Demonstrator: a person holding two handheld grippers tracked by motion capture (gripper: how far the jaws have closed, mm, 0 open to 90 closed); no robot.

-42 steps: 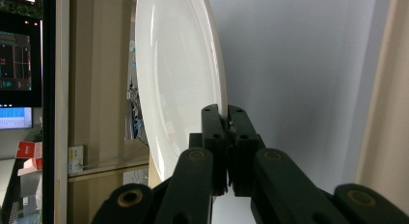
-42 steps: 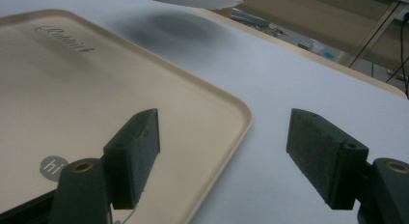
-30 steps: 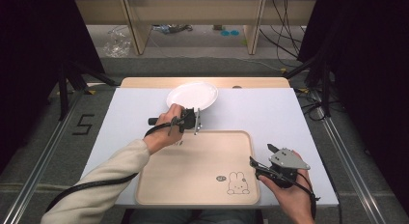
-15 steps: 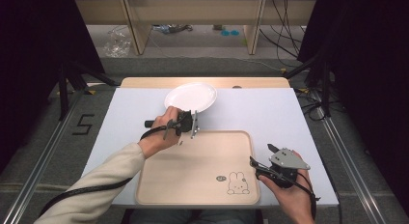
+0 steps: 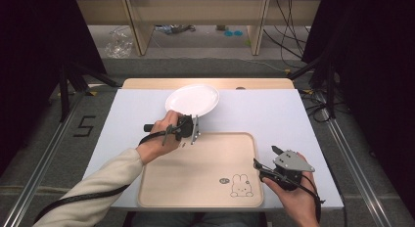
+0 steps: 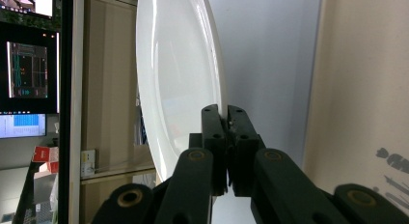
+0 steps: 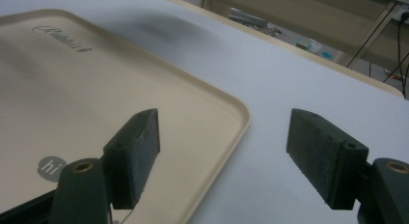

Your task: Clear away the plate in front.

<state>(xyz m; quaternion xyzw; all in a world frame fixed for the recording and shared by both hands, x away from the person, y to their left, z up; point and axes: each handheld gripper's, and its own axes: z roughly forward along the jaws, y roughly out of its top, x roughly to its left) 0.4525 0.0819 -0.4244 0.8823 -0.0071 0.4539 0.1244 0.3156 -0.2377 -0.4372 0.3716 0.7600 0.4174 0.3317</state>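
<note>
Beige tray (image 5: 195,173) lies centre-bottom. Left gripper (image 5: 194,125) clamps white plate (image 5: 192,100) rim, now lifted slightly; right gripper (image 5: 266,157) gapes, unmoved.

The round white plate (image 5: 192,100) sits at upper centre of the high view, above the beige rectangular plastic tray (image 5: 195,175) at lower centre on the pale grey bench (image 5: 274,114). Left tool (image 5: 188,128) lies between plate and tray; right tool (image 5: 266,158) at the tray's right edge.
</note>
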